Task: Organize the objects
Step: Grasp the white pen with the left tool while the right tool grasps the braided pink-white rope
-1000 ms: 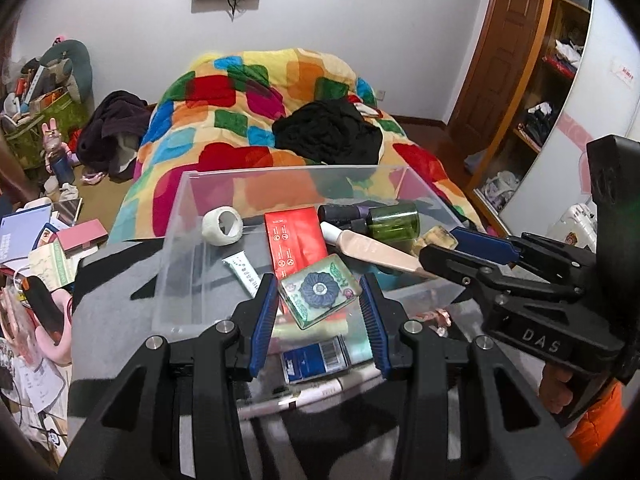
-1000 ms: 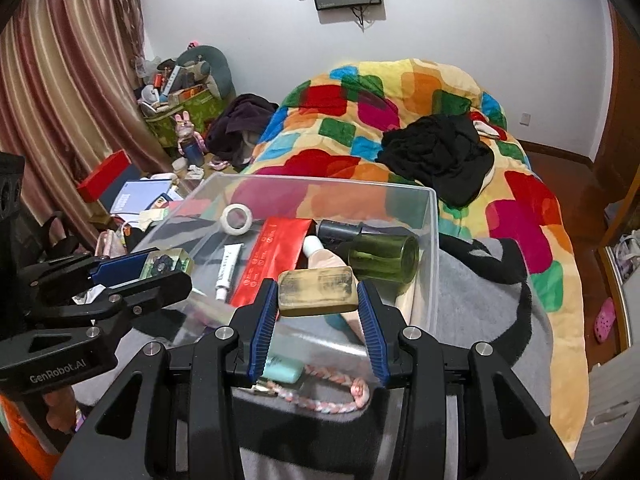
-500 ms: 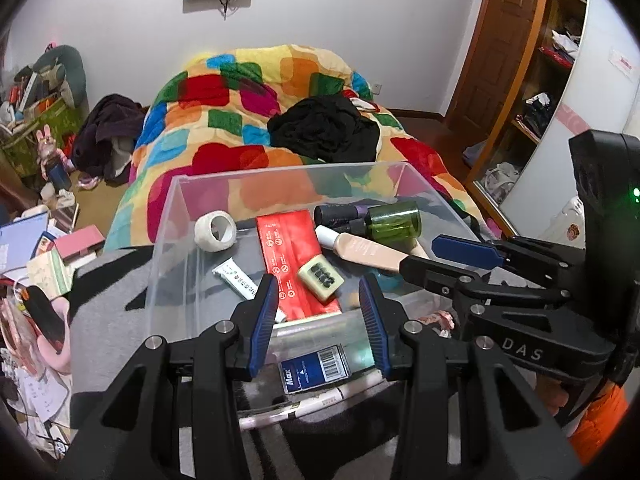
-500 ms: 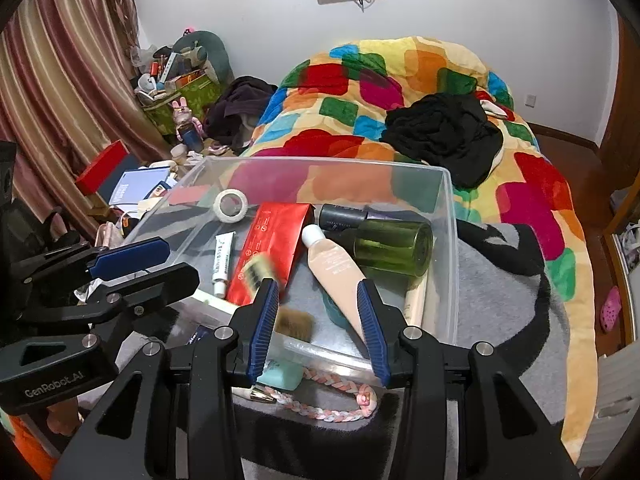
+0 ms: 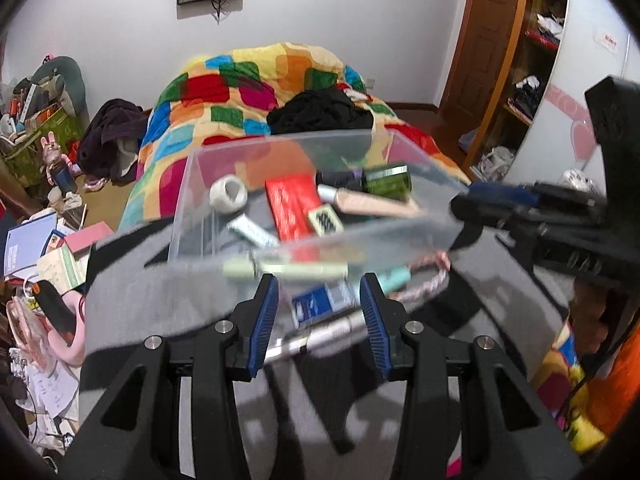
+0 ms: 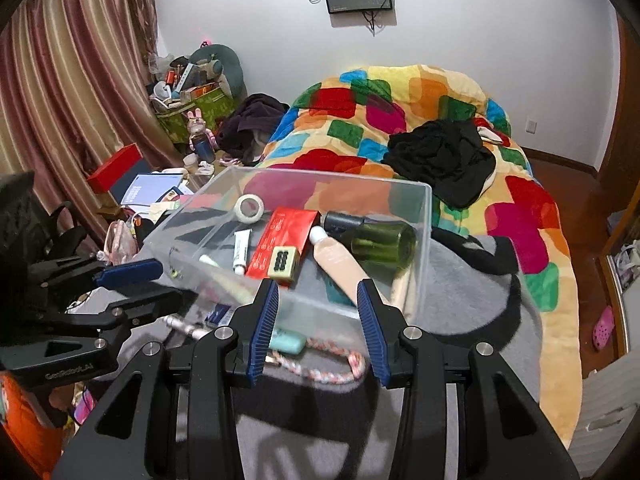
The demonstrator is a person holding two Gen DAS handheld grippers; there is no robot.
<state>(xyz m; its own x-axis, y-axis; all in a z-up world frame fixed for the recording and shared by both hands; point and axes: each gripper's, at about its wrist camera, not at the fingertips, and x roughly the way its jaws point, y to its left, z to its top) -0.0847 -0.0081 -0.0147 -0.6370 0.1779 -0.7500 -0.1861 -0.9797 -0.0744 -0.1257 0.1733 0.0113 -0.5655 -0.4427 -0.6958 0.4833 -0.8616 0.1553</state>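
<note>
A clear plastic bin (image 5: pixel 192 184) (image 6: pixel 424 216) sits on a grey blanket. In it lie a tape roll (image 5: pixel 228 194) (image 6: pixel 250 208), a red packet (image 5: pixel 290 210) (image 6: pixel 286 236), a green bottle (image 5: pixel 388 182) (image 6: pixel 382 244), a beige tube (image 5: pixel 372 204) (image 6: pixel 338 264), a small white tube (image 6: pixel 241 250) and a small green box (image 5: pixel 325 220) (image 6: pixel 284 263). My left gripper (image 5: pixel 318 312) is open and empty just short of the bin's near wall. My right gripper (image 6: pixel 316 322) is open and empty at the bin's near right.
In front of the bin lie a blue box (image 5: pixel 316 300), a silver pen (image 5: pixel 320 336), a mint item (image 6: pixel 286 342) and a pink braided cord (image 6: pixel 324 372). Books and clutter (image 5: pixel 40 248) are at the left. A quilted bed (image 6: pixel 400 120) lies behind.
Both grippers have let go of their boxes, which dropped into the bin. Both grippers are now empty and have pulled back toward the bin's near side.
</note>
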